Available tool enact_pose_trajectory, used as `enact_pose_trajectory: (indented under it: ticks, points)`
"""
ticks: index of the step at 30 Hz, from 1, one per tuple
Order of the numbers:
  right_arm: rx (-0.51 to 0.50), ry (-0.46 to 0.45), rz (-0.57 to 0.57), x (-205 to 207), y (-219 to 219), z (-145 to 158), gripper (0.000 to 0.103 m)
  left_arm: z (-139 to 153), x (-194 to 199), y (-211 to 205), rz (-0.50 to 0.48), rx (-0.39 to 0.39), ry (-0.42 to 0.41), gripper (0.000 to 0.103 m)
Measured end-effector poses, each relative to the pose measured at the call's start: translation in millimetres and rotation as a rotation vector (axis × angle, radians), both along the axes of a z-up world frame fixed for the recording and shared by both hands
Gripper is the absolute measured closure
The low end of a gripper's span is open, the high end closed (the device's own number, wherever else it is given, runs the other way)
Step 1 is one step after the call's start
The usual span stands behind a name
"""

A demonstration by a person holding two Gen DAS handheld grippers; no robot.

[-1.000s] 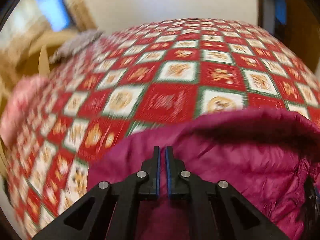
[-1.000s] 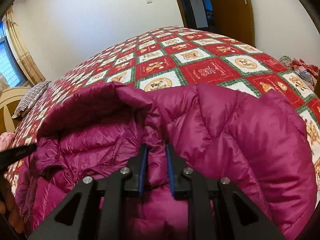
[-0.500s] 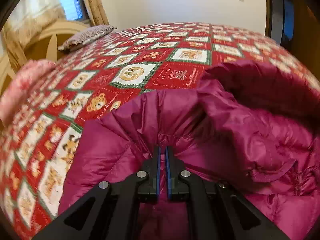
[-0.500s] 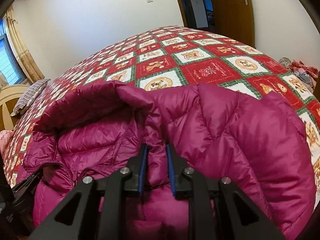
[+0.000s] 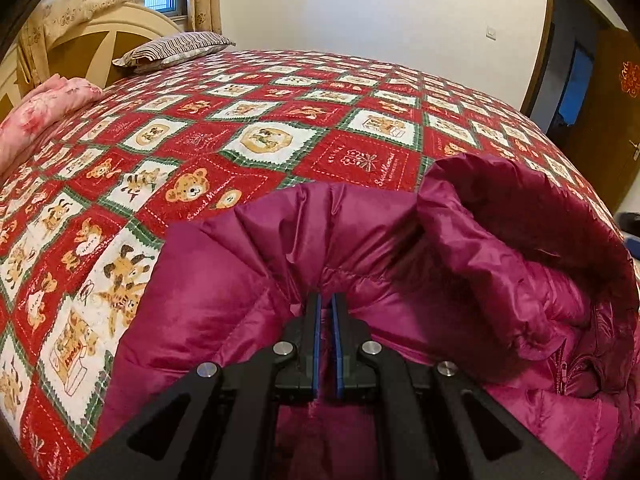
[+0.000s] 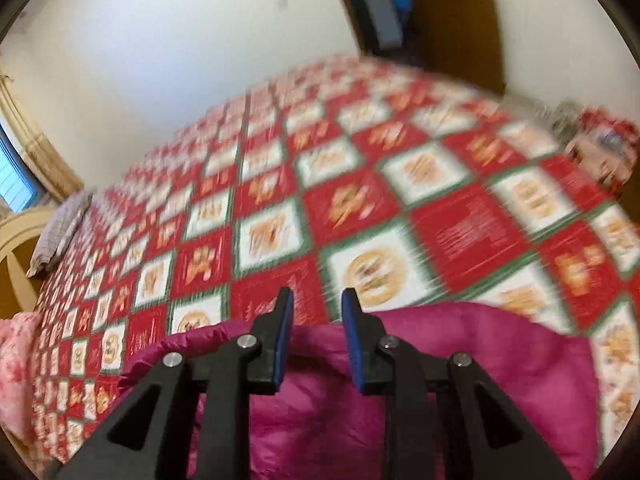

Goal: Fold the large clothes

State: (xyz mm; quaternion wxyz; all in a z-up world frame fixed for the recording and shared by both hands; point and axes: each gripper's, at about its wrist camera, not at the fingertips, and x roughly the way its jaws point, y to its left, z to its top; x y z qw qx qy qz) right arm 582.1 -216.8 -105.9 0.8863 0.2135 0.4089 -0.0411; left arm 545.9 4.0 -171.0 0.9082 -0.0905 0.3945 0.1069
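A magenta puffer jacket (image 5: 400, 272) with a hood lies on the bed's red patchwork quilt (image 5: 256, 140). In the left wrist view my left gripper (image 5: 325, 300) is shut on a pinch of the jacket's fabric near the collar, and the cloth puckers around the blue pads. In the blurred right wrist view my right gripper (image 6: 316, 300) hovers above the jacket (image 6: 480, 352). Its jaws are opening, with only quilt (image 6: 360, 208) visible between the fingertips. The hood (image 5: 528, 224) stands puffed up to the right of my left gripper.
A striped pillow (image 5: 172, 48) and a pink floral bundle (image 5: 44, 108) lie near the headboard at the far left. A wooden door (image 5: 600, 92) stands at the right. Some clutter (image 6: 600, 140) sits beyond the bed's right edge.
My right gripper let go of the jacket fold, opened and lifted away, so its view swings up over the quilt. My left gripper kept its grip and sank a little.
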Motion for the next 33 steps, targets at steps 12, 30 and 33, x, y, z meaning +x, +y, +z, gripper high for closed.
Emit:
enact_pose_trajectory:
  ticks: [12,30,33]
  points:
    - [-0.074,0.031,0.194,-69,29,-55,0.080,1,1,3,-0.006,-0.026,0.002,0.098]
    - [-0.180,-0.050,0.197,-75,39,-59,0.080,76,68,-39,-0.219,-0.024,0.017,0.097]
    - [-0.162,-0.050,0.197,-76,37,-59,0.080,46,84,-60,-0.251,0.041,0.129,0.097]
